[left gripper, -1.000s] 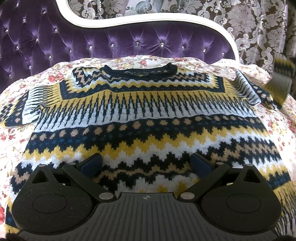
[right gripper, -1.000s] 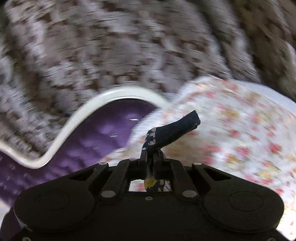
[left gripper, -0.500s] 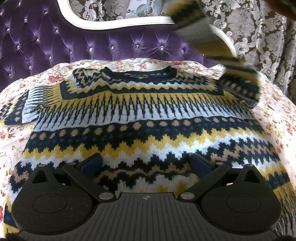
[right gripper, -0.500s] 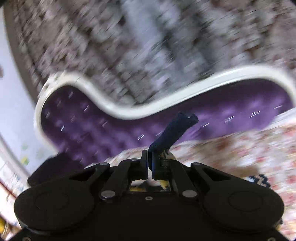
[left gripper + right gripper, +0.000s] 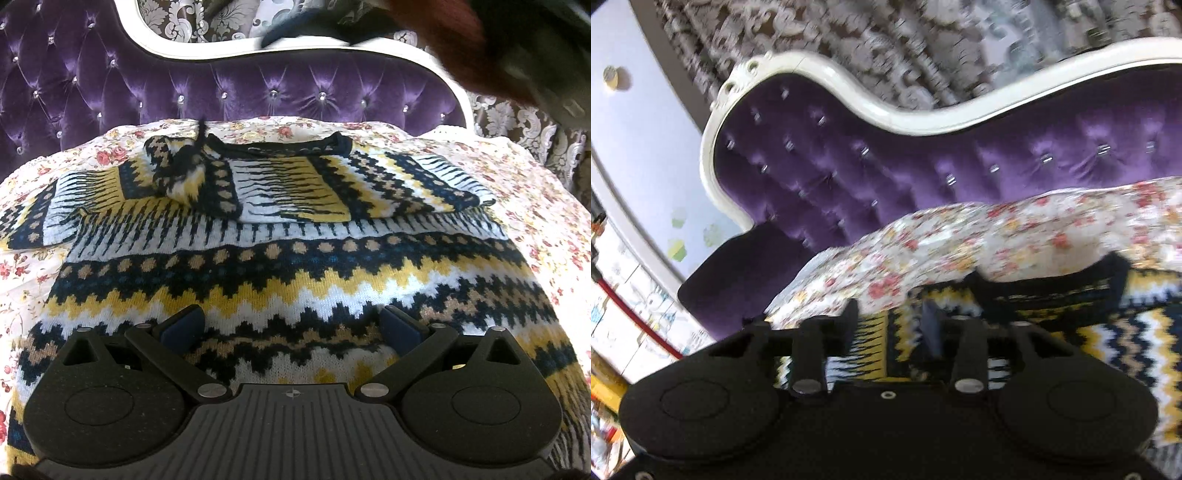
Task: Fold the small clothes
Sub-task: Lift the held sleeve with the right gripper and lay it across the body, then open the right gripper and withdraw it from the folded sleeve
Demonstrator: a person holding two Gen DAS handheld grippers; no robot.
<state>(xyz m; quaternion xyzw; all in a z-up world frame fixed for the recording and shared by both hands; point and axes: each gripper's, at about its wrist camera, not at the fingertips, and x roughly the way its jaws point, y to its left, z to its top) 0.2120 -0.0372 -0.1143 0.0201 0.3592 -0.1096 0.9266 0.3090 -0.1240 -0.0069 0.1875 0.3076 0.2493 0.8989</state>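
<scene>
A navy, yellow and white patterned knit sweater (image 5: 295,273) lies flat on a floral bedspread (image 5: 535,192). Its right sleeve (image 5: 332,184) lies folded across the chest, cuff near the left shoulder. Its left sleeve (image 5: 33,221) lies spread out at the left. My left gripper (image 5: 291,328) is open and empty, low over the sweater's hem. My right gripper (image 5: 892,328) is open and empty, just above the sweater (image 5: 1071,332) near the collar (image 5: 1052,284).
A purple tufted headboard (image 5: 258,88) with a white frame (image 5: 332,51) stands behind the bed, with patterned curtains behind it. A person's arm (image 5: 498,44) shows blurred at the top right. The floral bedspread (image 5: 942,240) extends past the collar.
My right gripper carried the right sleeve up and across to the left, laid it on the chest, and opened, letting go. The left gripper has not moved.
</scene>
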